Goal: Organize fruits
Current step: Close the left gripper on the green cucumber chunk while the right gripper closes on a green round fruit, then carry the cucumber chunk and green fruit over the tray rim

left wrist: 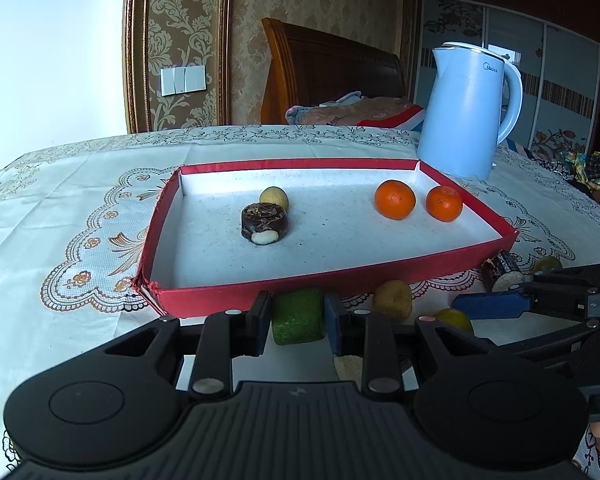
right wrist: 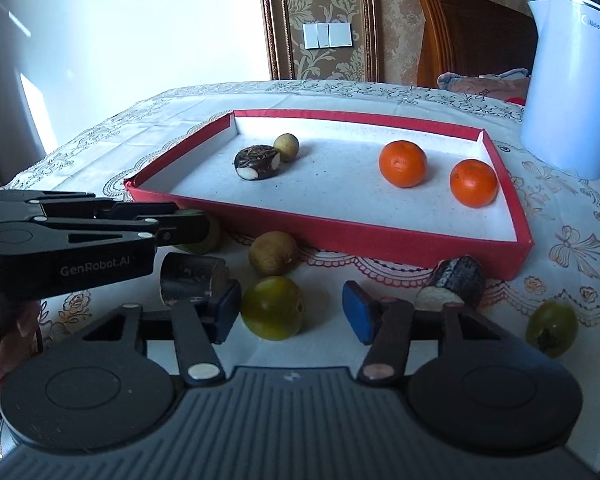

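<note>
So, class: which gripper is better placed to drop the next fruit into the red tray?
The left gripper: it is already shut on a green fruit at the red tray. The right gripper only straddles a round green fruit.

Left gripper [left wrist: 298, 318] clamped shut; right gripper [right wrist: 292, 314] parted.

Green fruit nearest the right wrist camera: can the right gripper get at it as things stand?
Likely yes: the green fruit sits on the tablecloth between the right gripper's open jaws, with nothing covering it.
</note>
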